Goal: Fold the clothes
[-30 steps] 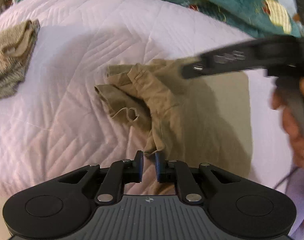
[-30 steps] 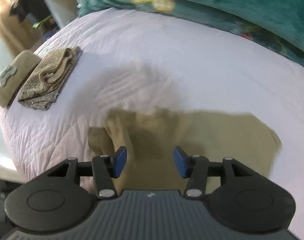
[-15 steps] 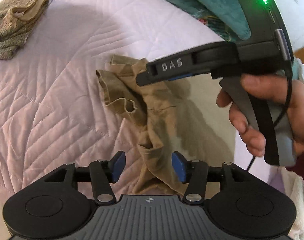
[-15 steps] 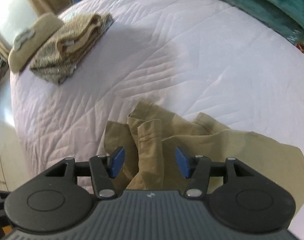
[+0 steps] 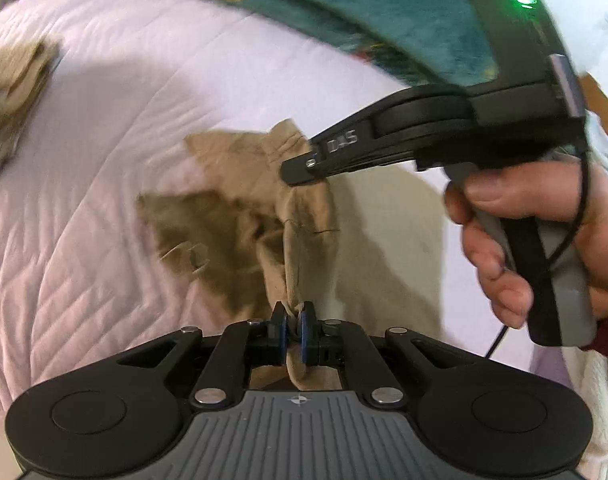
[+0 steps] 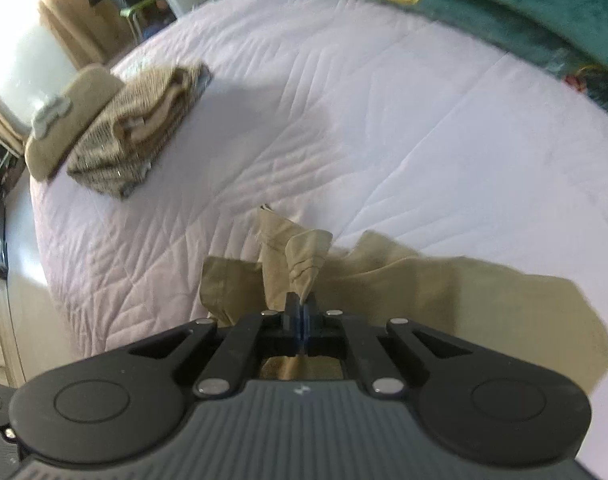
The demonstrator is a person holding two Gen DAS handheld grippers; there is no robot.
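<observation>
A crumpled tan garment [image 5: 240, 216] lies on the pale quilted bed [image 5: 104, 160]. My left gripper [image 5: 292, 314] has its jaws closing, and the blue pads pinch a raised fold at the garment's near edge. In the left wrist view, a hand [image 5: 524, 240] holds my right gripper [image 5: 300, 168], whose tip sits at the garment's upper bunched corner. In the right wrist view, the right gripper [image 6: 301, 304] has its jaws closing tight on a peaked tuft of the tan garment [image 6: 484, 292]. The rest of the cloth spreads flat to the right.
A stack of folded brown towels [image 6: 140, 136] and a tan cushion [image 6: 64, 120] sit at the bed's far left corner. A teal blanket [image 6: 504, 0] runs along the back. The bed's edge [image 6: 44, 260] drops off on the left, with furniture beyond it.
Both grippers stood open over the garment half a second ago; now each is pinched shut on a fold of it. The cloth between them has lifted into a ridge.
</observation>
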